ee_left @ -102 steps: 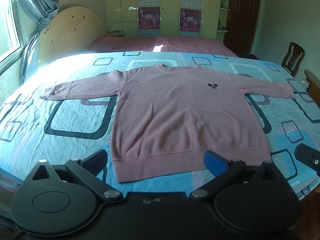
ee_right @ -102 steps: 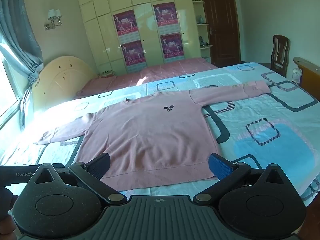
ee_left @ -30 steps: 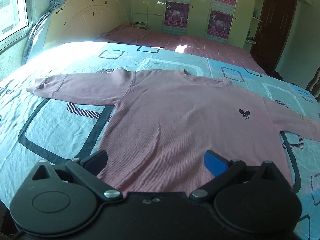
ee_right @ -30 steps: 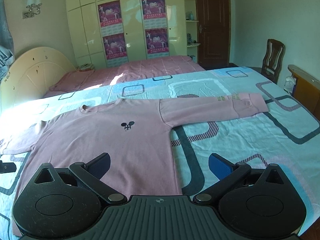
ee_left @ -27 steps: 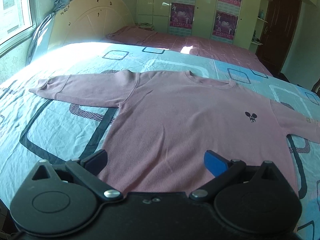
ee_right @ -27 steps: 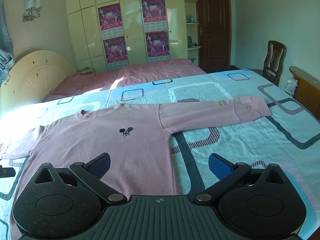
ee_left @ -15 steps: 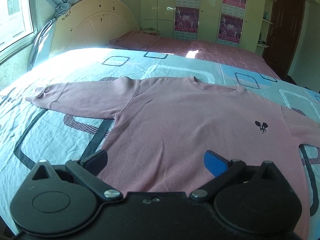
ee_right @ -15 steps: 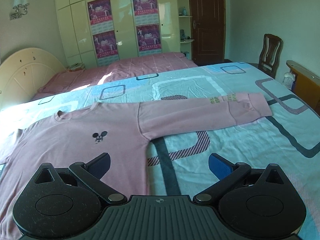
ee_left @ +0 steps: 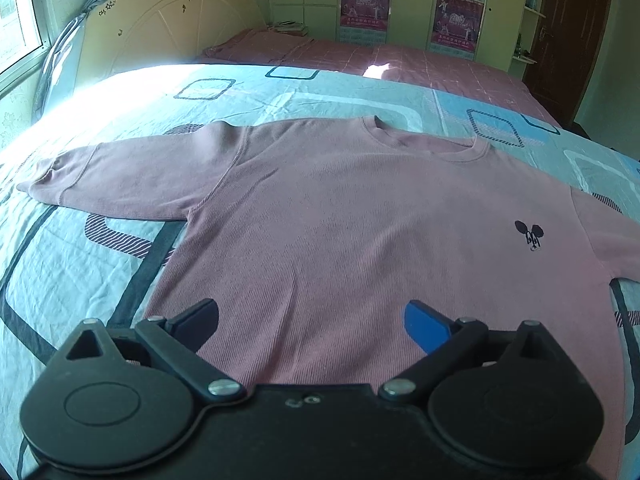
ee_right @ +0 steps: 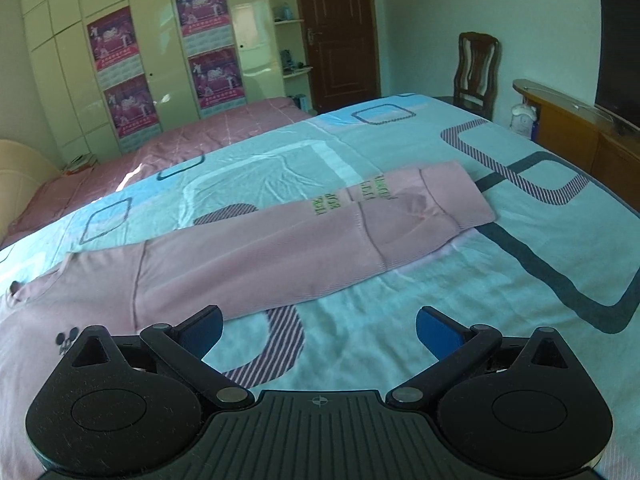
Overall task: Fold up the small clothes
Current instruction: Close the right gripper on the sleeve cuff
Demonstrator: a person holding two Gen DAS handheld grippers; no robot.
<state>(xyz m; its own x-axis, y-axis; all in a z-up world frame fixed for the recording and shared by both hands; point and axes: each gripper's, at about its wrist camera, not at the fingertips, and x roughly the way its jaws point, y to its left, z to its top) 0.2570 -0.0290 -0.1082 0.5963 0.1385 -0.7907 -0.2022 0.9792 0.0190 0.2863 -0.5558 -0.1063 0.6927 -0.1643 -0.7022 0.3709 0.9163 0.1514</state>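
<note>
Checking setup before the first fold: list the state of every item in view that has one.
pink sweatshirt: flat, unfolded, face up on the bed
left sleeve: stretched out straight
right sleeve: stretched out straight, cuff flat
left gripper: open, empty, over the sweatshirt body
right gripper: open, empty
brown door: shut

You've got one pink long-sleeved knit sweatshirt [ee_left: 360, 216], two sleeves out. One bed with a light blue patterned sheet [ee_right: 400, 140]. Four purple posters [ee_right: 110, 42] on one cream wardrobe [ee_right: 160, 32]. One dark wooden chair [ee_right: 478, 68], one brown door [ee_right: 336, 32], one cream curved headboard [ee_left: 172, 28].
</note>
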